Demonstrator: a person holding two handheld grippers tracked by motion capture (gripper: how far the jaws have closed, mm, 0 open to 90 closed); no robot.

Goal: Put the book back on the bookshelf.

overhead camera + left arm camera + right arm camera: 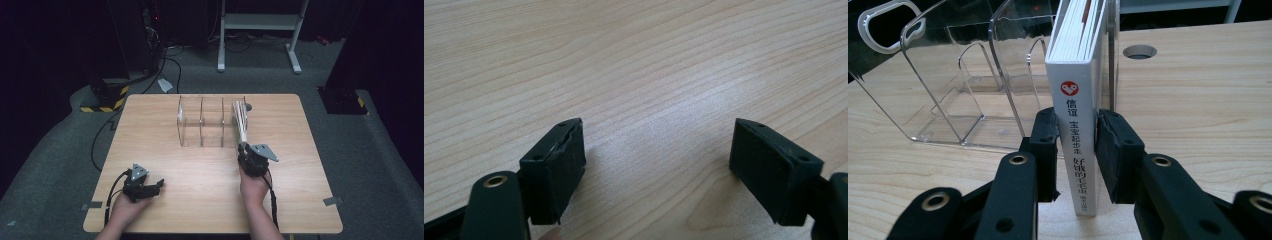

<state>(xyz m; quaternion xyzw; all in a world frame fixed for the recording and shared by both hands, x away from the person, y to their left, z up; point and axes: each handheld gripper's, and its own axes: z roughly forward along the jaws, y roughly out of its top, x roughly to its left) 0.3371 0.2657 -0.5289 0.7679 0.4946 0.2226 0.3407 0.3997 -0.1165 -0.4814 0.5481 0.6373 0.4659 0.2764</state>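
A white book with a red logo and dark characters on its spine stands upright in the rightmost slot of a clear plastic rack. My right gripper is shut on the lower spine, one pad pressed on each side. In the high view the book leans out of the rack toward the right gripper. At the table's near left my left gripper rests low over the wood. Its jaws stand wide open, with only bare wood between them.
The rack's two left slots hold nothing. A round cable hole is cut in the wooden table just behind the rack. Beyond the far edge, a white desk frame and cables lie on the grey floor.
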